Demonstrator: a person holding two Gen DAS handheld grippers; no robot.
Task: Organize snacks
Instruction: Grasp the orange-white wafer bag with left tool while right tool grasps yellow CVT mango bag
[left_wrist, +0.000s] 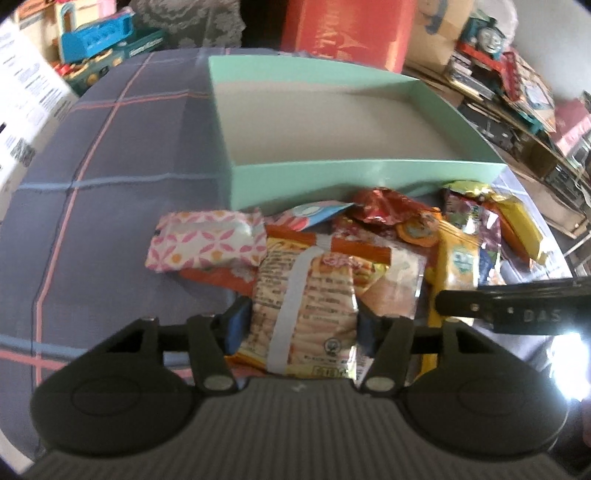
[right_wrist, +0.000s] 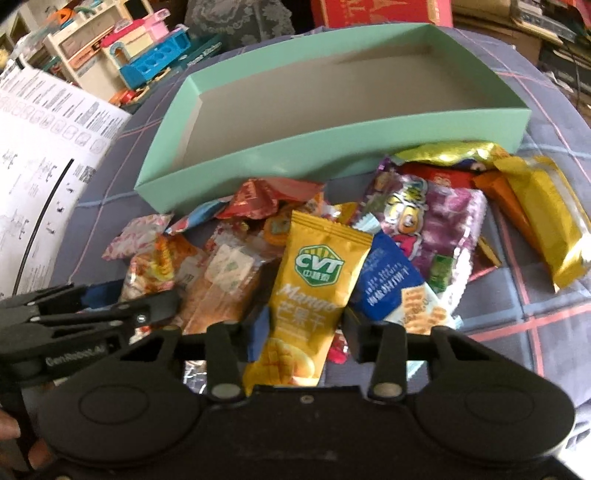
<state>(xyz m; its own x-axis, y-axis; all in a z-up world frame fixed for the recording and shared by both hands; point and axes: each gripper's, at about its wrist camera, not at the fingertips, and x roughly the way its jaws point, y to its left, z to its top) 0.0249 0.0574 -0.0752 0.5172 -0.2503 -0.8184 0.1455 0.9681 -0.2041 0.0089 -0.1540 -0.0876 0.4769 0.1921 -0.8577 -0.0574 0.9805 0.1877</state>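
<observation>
A pile of snack packets lies on the cloth in front of an empty mint-green box (left_wrist: 369, 177) (right_wrist: 295, 147). My left gripper (left_wrist: 303, 326) is shut on a clear packet of biscuit sticks (left_wrist: 306, 288), one blue pad against each side. My right gripper (right_wrist: 306, 328) is shut on a yellow mango pouch (right_wrist: 317, 273) and grips its lower half. A pink patterned pack (left_wrist: 207, 240) lies at the pile's left. A blue packet (right_wrist: 388, 284), a purple pack (right_wrist: 436, 221) and a gold bar (right_wrist: 546, 221) lie to the right. Each wrist view shows the other gripper's fingers at its edge.
A grey-blue plaid cloth (left_wrist: 110, 184) covers the table. A white printed sheet (right_wrist: 44, 147) stands at the left edge. Toys (right_wrist: 155, 62) and a red carton (left_wrist: 347, 29) crowd the space behind the box. Stacked books and boxes (left_wrist: 517, 92) fill the right side.
</observation>
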